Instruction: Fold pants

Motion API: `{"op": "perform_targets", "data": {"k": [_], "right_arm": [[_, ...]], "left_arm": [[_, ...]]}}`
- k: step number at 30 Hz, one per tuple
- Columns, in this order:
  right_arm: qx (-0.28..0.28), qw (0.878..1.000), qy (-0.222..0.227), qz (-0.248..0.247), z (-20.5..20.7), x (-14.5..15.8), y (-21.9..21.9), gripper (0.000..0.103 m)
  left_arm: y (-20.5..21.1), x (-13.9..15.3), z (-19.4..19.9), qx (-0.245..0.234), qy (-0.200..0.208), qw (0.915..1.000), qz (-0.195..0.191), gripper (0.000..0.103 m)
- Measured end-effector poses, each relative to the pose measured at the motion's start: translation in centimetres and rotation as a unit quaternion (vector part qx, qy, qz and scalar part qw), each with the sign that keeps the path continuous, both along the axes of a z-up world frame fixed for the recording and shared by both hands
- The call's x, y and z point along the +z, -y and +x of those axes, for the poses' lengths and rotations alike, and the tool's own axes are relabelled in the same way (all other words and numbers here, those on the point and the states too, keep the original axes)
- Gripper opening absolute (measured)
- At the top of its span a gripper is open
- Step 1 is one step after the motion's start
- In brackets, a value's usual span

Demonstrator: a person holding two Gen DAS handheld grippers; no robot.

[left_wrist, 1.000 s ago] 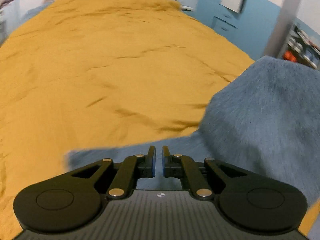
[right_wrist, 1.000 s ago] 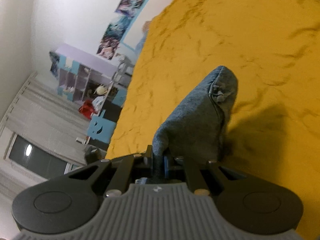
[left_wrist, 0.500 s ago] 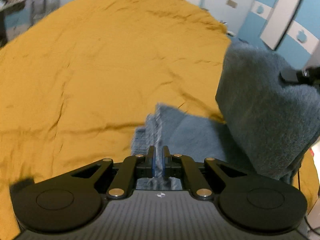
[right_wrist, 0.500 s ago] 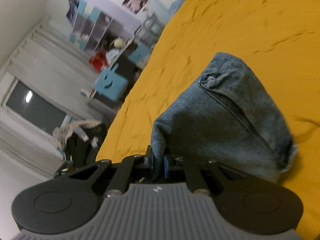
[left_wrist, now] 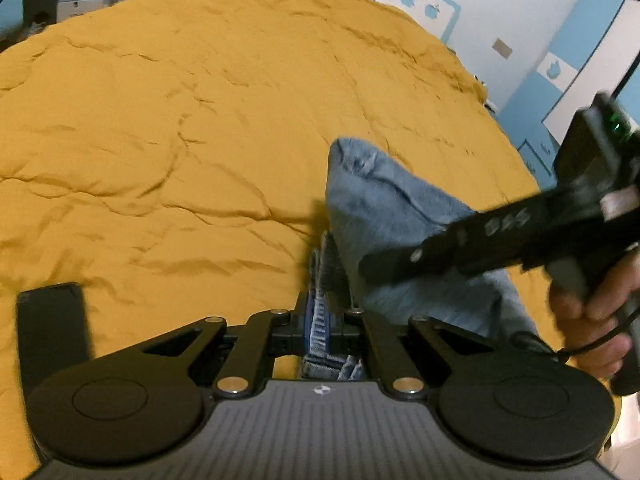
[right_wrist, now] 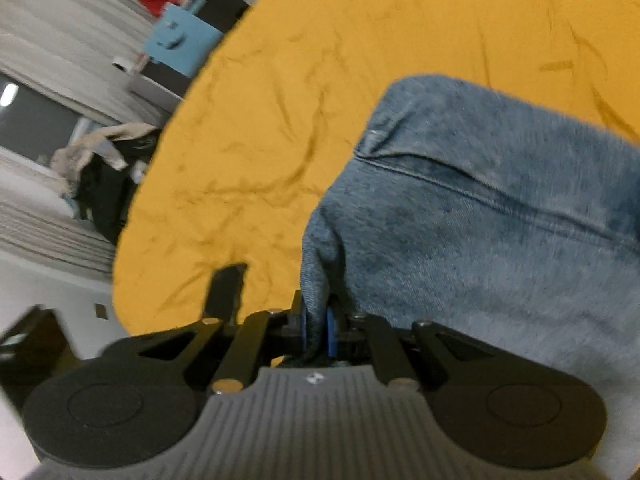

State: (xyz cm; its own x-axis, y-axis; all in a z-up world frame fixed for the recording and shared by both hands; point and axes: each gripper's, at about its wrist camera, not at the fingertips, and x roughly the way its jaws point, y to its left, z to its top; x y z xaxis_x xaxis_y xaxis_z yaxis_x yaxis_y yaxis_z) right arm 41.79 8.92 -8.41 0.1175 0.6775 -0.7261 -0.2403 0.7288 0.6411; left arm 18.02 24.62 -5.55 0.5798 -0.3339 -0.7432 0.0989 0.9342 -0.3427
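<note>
The blue denim pants [left_wrist: 384, 204] hang bunched above the yellow bedspread [left_wrist: 180, 120]. My left gripper [left_wrist: 320, 320] is shut on a folded edge of the pants, which runs up between its jaws. My right gripper [right_wrist: 316, 328] is shut on another edge of the pants [right_wrist: 480, 220], which drape to its right with a seam showing. The right gripper [left_wrist: 472, 248] also shows in the left wrist view, held by a hand just right of the left gripper, over the denim.
The yellow bedspread [right_wrist: 320, 80] covers the whole bed. A black flat object [left_wrist: 52, 332] lies at the bed's near left edge. Blue and white cupboards [left_wrist: 580, 60] stand at the right. Curtains and piled clothes [right_wrist: 92, 152] are beyond the bed's side.
Both grippers have swung across the bed with the pants. The right gripper has come close beside the left one, and the pants now hang bunched between them.
</note>
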Motion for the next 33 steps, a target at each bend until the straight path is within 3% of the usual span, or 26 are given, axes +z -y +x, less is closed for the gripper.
{"op": "perform_targets", "data": {"k": [2, 5, 6, 8, 10, 12, 16, 21, 27, 33], "right_arm": [[0.005, 1.000, 0.004, -0.009, 0.1, -0.2, -0.9, 0.010], [0.012, 0.999, 0.027, -0.013, -0.1, 1.0, -0.7, 0.027], [0.014, 0.999, 0.041, -0.016, -0.3, 1.8, -0.6, 0.040], [0.015, 0.997, 0.068, -0.015, -0.5, 3.5, 0.3, 0.041], [0.011, 0.996, 0.093, -0.008, -1.3, 5.5, 2.0, 0.041], [0.002, 0.993, 0.121, -0.002, -2.3, 7.5, 4.4, 0.044], [-0.023, 0.985, 0.170, -0.037, -5.6, 9.3, 9.0, 0.045], [-0.031, 0.973, 0.210, -0.092, -11.6, 7.8, 13.8, 0.043], [-0.015, 0.961, 0.245, -0.129, -16.6, 2.7, 13.9, 0.038], [0.004, 0.958, 0.233, -0.165, -17.0, -3.8, 13.6, 0.044]], "left_arm": [[-0.4, 0.5, -0.1, 0.004, 0.006, 1.0000, -0.004, 0.005], [-0.7, 1.2, 0.1, 0.011, 0.019, 0.9996, -0.018, 0.008], [-0.6, 1.4, 0.3, 0.011, 0.025, 0.9993, -0.024, 0.011], [-0.2, 2.2, 0.4, 0.014, 0.033, 0.9988, -0.035, 0.015], [0.3, 2.6, 0.7, 0.015, 0.039, 0.9983, -0.040, 0.033], [0.9, 2.6, 1.1, 0.021, 0.039, 0.9983, -0.039, 0.039], [2.3, 2.6, 0.8, 0.011, 0.049, 0.9984, -0.026, 0.039], [4.5, 2.7, -0.8, -0.042, 0.093, 0.9948, 0.006, 0.037], [6.5, -0.5, -0.3, -0.065, 0.034, 0.9914, 0.108, 0.019], [6.2, -6.2, 0.9, -0.051, -0.021, 0.9926, 0.108, 0.018]]}}
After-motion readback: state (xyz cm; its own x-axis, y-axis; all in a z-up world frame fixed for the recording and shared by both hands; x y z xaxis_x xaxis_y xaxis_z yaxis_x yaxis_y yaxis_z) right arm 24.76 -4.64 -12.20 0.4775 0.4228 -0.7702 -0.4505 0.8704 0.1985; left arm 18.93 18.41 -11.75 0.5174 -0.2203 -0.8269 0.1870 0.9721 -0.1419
